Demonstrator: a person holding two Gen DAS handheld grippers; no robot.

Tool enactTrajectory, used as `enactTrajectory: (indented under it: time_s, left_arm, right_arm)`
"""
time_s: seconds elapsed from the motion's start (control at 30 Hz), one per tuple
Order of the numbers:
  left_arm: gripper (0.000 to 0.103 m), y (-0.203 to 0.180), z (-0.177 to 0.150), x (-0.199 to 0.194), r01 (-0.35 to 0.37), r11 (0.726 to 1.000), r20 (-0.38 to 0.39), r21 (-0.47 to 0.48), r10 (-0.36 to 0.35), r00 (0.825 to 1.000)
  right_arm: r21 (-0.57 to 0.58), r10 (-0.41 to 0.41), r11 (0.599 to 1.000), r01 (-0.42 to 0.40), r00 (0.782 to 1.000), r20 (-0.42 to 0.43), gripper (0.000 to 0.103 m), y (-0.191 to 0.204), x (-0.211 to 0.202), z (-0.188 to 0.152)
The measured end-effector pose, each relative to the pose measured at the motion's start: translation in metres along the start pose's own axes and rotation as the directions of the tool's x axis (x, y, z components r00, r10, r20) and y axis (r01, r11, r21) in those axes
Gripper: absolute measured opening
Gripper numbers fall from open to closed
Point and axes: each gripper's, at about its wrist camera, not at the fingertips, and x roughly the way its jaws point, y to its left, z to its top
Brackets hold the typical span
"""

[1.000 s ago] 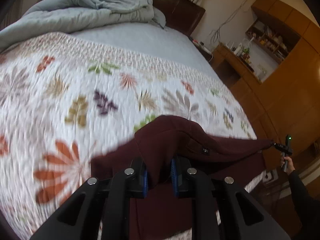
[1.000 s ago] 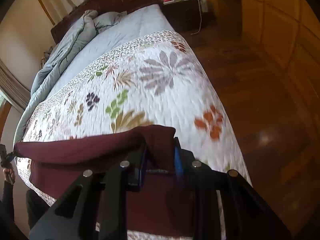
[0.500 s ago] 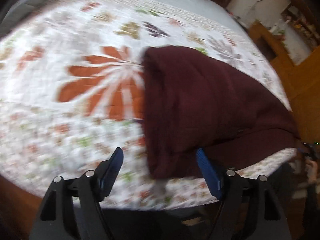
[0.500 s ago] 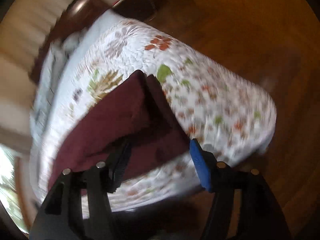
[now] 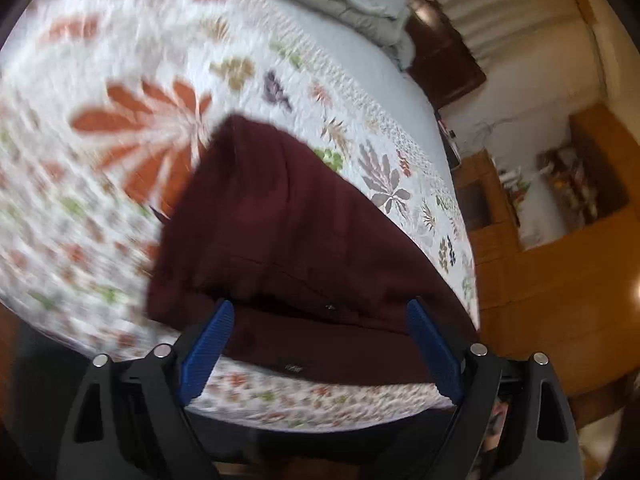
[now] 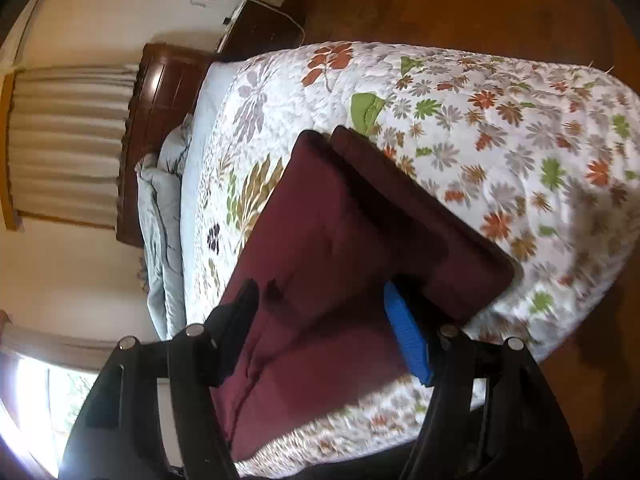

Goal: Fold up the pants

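Observation:
The dark maroon pants (image 5: 288, 240) lie folded over on the floral quilt (image 5: 100, 208) near the foot edge of the bed. My left gripper (image 5: 320, 312) is open, its blue pads (image 5: 206, 344) spread wide over the near edge of the pants, holding nothing. In the right wrist view the pants (image 6: 320, 248) lie in stacked layers, one end toward the bed's corner. My right gripper (image 6: 320, 300) is open just above the cloth, with a blue pad (image 6: 406, 336) visible on its right finger.
A grey duvet (image 5: 352, 4) is bunched at the dark wooden headboard (image 5: 444, 52). Wooden cabinets and shelves (image 5: 560, 216) stand right of the bed. A nightstand (image 6: 260, 28) and wooden floor (image 6: 480, 8) lie beyond the quilt (image 6: 520, 140).
A second ago both grippers were shut on the pants, holding them up. They laid the pants down, opened, and now hover open over the folded cloth.

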Motion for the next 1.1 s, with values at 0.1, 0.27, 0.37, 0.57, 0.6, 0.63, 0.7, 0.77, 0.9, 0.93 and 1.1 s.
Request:
enactTrajectory:
  time_s: [0.1,0.27,0.37,0.57,0.6,0.63,0.7,0.77,0.9,0.93,1.1]
  left_arm:
    - [0.088,0.019,0.002,0.032,-0.044,0.990,-0.054,-0.136,0.037,0.998]
    - [0.087,0.032,0.010,0.047,-0.037,0.978,-0.016,-0.207,0.034,0.999]
    - [0.050,0.025,0.017,0.046,-0.056,0.987,0.045,-0.149,0.063,0.997]
    - [0.021,0.012,0.037,0.033,0.015,0.993,0.139,-0.113,0.001,0.990]
    - [0.019,0.005,0.043,0.026,0.050,0.993,0.168,-0.111,-0.031,0.985]
    - [0.016,-0.001,0.048,0.010,0.093,0.990,0.203,-0.106,-0.070,0.977]
    - [0.016,0.000,0.052,-0.008,0.139,0.983,0.228,-0.122,-0.109,0.968]
    - [0.016,0.020,0.047,-0.014,0.139,0.974,0.223,-0.176,-0.099,0.970]
    - [0.016,0.087,0.019,0.024,0.021,0.946,0.067,-0.324,0.001,0.998]
    - [0.016,0.094,0.012,0.029,0.013,0.942,0.054,-0.335,0.006,0.999]
    - [0.016,0.086,0.008,0.021,0.011,0.957,0.076,-0.290,0.011,0.997]
  right_arm:
    - [-0.005,-0.008,1.000,0.008,1.000,-0.001,0.069,0.005,0.004,0.005]
    - [-0.028,-0.023,0.999,0.023,1.000,-0.003,0.070,0.012,0.006,0.006]
    - [-0.037,-0.025,0.999,0.025,1.000,-0.001,0.052,0.014,0.010,0.008]
    - [-0.095,-0.031,0.995,0.032,0.999,0.011,0.008,0.052,0.015,0.022]
    - [-0.116,-0.002,0.993,0.006,0.999,0.035,0.008,0.065,0.005,0.024]
    - [-0.147,0.041,0.989,-0.032,0.997,0.061,0.008,0.081,-0.009,0.025]
    - [-0.190,0.078,0.980,-0.057,0.992,0.102,0.008,0.094,-0.027,0.022]
    - [-0.170,0.065,0.984,-0.046,0.992,0.109,0.008,0.076,-0.031,0.019]
    - [-0.051,-0.068,0.996,0.069,0.997,0.025,0.008,0.005,0.003,0.011]
    - [-0.027,-0.061,0.998,0.062,0.998,0.016,0.008,-0.010,0.010,0.008]
    - [-0.044,-0.065,0.997,0.066,0.997,0.033,0.009,0.002,0.007,0.007]
